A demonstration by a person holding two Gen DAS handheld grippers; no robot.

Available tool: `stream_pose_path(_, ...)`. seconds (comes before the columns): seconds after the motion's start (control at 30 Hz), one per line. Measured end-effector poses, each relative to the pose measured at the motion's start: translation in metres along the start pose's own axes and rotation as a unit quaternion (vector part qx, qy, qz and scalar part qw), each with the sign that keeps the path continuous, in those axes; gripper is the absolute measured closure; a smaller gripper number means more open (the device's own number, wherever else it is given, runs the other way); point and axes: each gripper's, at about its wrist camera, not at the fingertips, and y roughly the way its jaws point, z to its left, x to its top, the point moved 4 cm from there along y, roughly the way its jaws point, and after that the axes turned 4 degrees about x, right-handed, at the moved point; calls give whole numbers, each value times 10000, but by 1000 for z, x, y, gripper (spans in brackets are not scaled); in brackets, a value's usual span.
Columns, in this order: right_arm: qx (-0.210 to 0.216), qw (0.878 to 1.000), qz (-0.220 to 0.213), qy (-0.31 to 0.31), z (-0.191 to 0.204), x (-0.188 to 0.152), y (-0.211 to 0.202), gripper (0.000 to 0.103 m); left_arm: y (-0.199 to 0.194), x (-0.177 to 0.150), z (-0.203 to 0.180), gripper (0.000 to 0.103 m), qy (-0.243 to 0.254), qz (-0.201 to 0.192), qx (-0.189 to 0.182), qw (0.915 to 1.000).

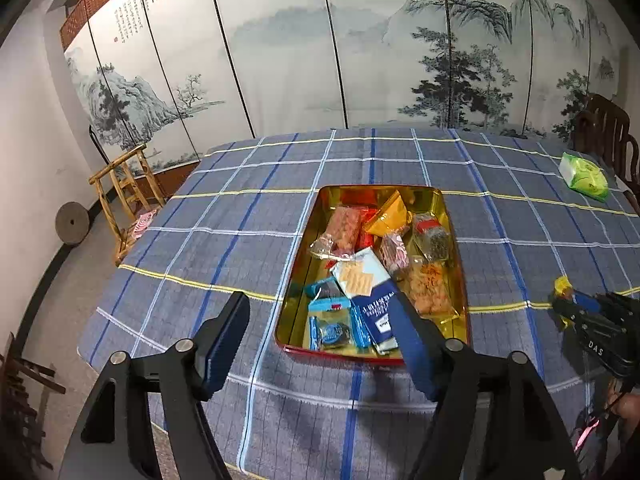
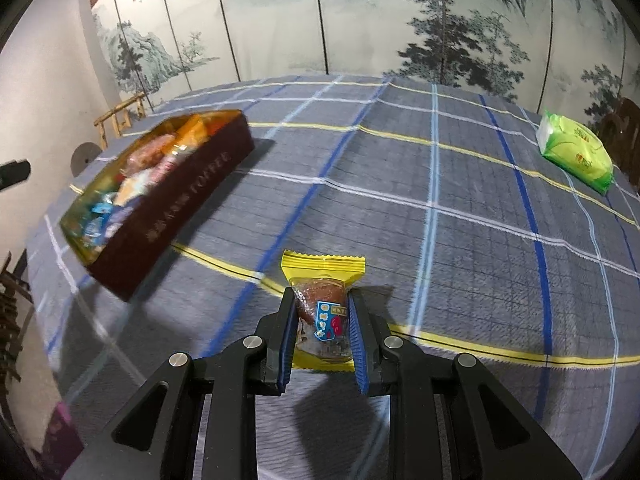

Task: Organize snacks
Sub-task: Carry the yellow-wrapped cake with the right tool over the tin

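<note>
At the far left, beside the table, stands a small wooden chair (image 1: 127, 196). The left gripper (image 1: 320, 336) hovers above the near edge of the table with its two blue-padded fingers spread wide, and nothing is between them. The table is covered with a blue checked tablecloth (image 1: 224, 216). Just in front of the left gripper, near the middle of the cloth, lies the rectangular tin (image 1: 294, 268), gold inside and dark red outside. It is filled with many wrapped snacks: blue packets (image 1: 332, 320) at the near end, a pink packet (image 1: 344, 228) and an orange packet (image 1: 390, 214) at the far end. To the right of the tin, well apart from it, the right gripper (image 2: 323, 322) is closed on a yellow snack packet (image 2: 323, 276), with the blue pads pressing its two sides; the packet shows a brown piece inside and a blue label. The packet is above the cloth, and I cannot tell if it touches it. At the far right of the table lies a green tissue pack (image 2: 576, 152), near a dark wooden chair (image 1: 608, 132).
</note>
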Motion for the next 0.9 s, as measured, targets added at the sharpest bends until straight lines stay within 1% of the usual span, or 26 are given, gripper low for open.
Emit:
stream_pose_path(0.23, 245, 9990, -194, -304, 46, 20, -16, 78, -3, -8, 10, 32, -51, 46, 20, 10000)
stream_pose_path(0.43, 538, 9967, -273, -546, 89, 42, -17, 78, 2, -18, 18, 31, -64, 165, 41, 9998)
stream_pose_path(0.67, 756, 9938, -218, -784, 128, 55, -6, 78, 12, -25, 33, 31, -190, 298, 30, 9994)
stream_pose_path(0.9, 869, 9917, -145, -932, 153, 63, 8, 78, 23, -30, 45, 31, -333, 390, 1, 9987)
